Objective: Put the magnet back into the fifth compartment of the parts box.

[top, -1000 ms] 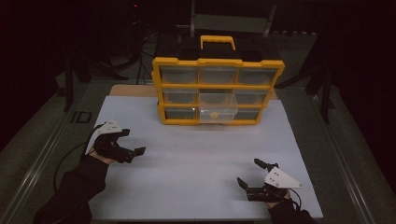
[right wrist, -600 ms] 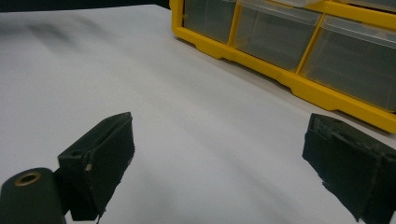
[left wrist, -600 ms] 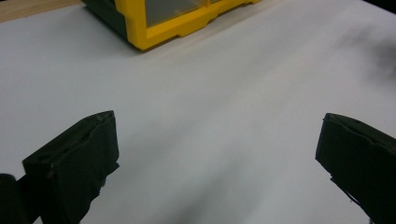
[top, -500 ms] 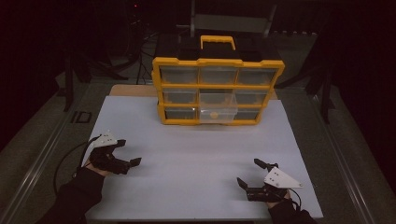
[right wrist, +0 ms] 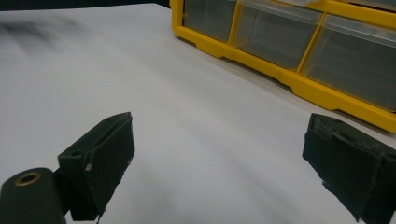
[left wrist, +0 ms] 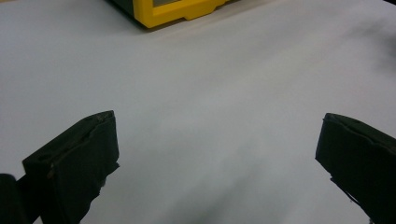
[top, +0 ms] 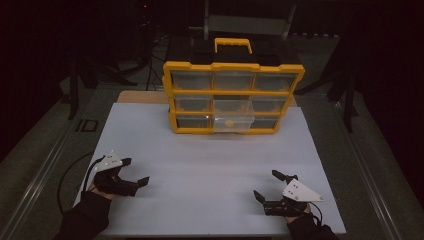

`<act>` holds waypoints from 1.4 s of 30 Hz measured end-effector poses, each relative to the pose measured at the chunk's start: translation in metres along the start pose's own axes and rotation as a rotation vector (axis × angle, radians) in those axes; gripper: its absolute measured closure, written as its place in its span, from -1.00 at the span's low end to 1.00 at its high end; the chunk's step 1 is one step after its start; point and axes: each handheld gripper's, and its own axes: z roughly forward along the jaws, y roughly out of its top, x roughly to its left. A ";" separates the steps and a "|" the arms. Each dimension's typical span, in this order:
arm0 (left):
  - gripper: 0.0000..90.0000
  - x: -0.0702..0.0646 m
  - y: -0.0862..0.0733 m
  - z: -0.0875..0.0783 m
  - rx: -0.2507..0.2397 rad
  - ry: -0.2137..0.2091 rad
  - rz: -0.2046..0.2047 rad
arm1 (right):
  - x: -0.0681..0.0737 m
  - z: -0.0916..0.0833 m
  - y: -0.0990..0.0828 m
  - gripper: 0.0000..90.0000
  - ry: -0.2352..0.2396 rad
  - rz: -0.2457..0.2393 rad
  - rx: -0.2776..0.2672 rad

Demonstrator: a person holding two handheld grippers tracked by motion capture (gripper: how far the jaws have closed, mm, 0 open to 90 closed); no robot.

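Two hand-held grippers, left (top: 134, 172) and right (top: 270, 187), rest wide apart-jawed near the unlabelled yellow drawer organizer (top: 232, 97).

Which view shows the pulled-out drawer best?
High view: the pulled-out drawer juts from the yellow organizer, with something small and yellow inside. Left gripper view catches the organizer's corner; right gripper view shows closed drawer fronts.

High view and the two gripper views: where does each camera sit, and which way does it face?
High view: above the near table edge, looking forward and down at the yellow drawer organizer; forearms, left gripper, right gripper.
Left gripper view: on that gripper, low over the white sheet; jaws apart.
Right gripper view: on that gripper, facing the drawers; jaws apart.
Shared: the organizer appears in every view.
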 end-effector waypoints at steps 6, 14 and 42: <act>-1.00 -0.007 -0.007 0.000 0.003 0.021 0.012 | 0.000 0.000 0.000 -0.80 0.001 -0.001 0.000; -1.00 -0.016 -0.016 -0.001 -0.019 0.051 -0.006 | 0.000 -0.001 0.001 -0.80 -0.002 -0.003 -0.005; -1.00 -0.038 -0.024 0.016 -0.038 0.212 -0.025 | 0.001 0.000 0.001 -0.80 0.003 -0.006 -0.003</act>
